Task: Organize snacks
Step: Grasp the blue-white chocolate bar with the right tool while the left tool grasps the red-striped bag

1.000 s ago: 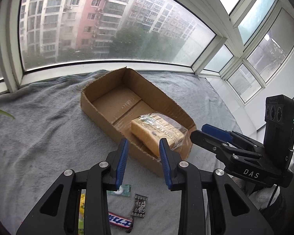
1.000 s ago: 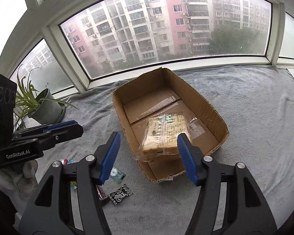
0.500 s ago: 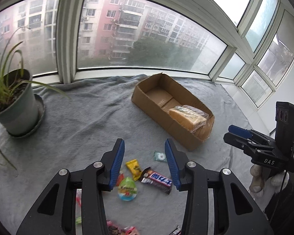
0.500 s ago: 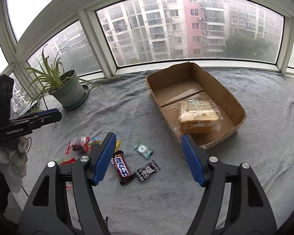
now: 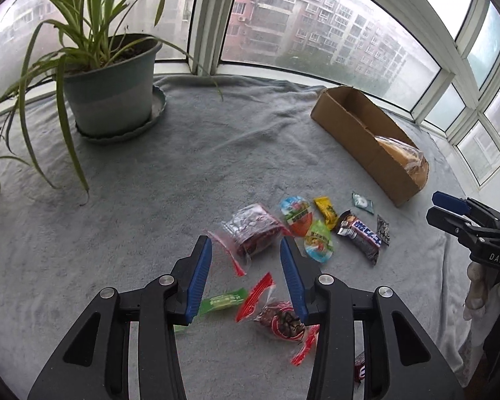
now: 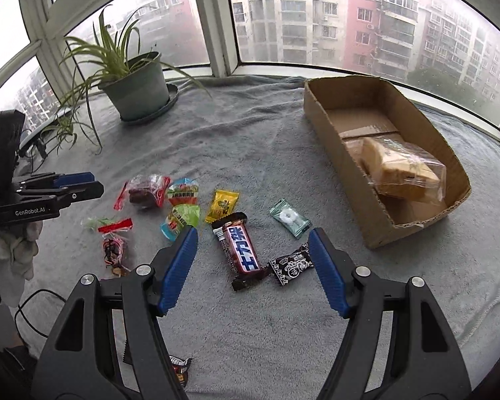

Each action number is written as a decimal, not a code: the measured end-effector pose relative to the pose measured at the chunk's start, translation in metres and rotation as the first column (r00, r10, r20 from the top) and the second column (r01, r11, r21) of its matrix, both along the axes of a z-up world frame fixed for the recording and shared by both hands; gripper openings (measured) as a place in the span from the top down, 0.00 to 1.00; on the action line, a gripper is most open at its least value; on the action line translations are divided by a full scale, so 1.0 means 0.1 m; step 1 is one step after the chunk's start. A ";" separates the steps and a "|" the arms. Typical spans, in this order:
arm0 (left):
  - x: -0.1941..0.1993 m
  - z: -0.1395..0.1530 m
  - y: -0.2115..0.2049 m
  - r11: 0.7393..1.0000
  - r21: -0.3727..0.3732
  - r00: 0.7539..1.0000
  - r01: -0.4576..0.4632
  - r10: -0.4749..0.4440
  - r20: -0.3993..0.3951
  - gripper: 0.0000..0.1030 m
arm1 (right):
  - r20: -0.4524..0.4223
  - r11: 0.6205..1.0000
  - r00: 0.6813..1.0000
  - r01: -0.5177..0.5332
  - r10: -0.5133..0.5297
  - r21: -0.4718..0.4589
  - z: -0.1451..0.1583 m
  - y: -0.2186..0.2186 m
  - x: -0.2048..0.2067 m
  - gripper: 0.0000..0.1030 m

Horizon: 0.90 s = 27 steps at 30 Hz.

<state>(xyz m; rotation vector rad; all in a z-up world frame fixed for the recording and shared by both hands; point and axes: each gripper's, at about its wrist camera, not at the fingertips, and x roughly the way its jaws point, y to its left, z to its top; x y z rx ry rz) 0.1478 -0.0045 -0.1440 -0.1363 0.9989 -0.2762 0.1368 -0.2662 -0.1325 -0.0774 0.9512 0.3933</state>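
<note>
Two grippers, both empty. Left gripper (image 5: 246, 250): jaws part open, over red-sealed snack bag (image 5: 251, 230) on grey blanket (image 5: 150, 183). Right gripper (image 6: 251, 243): jaws wide, chocolate bar (image 6: 241, 250) below between them. Cardboard box (image 6: 336, 153) w/ wrapped bread (image 6: 403, 170) farther right.

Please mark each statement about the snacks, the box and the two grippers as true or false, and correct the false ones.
1. The cardboard box already holds a wrapped bread loaf. True.
2. The chocolate bar lies inside the box. False: it lies on the grey blanket, outside the box.
3. The right gripper is closed on the chocolate bar. False: its jaws stand open above it, and its pads touch nothing.
4. A potted plant stands on the blanket near the window. True.
5. The left gripper holds the yellow candy. False: its jaws are open and empty.
</note>
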 end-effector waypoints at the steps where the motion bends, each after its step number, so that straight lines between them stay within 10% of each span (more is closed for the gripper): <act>1: 0.00 -0.04 0.00 1.000 0.002 1.000 0.004 -0.004 -0.003 0.52 | -0.008 1.000 1.000 -0.010 0.010 -0.008 -0.04 0.03 0.01 0.31; 27: 0.37 -0.50 -0.37 0.977 0.157 0.989 0.147 -0.144 -0.031 0.42 | -0.133 0.977 0.982 -0.152 0.132 -0.148 -0.65 0.44 0.29 0.31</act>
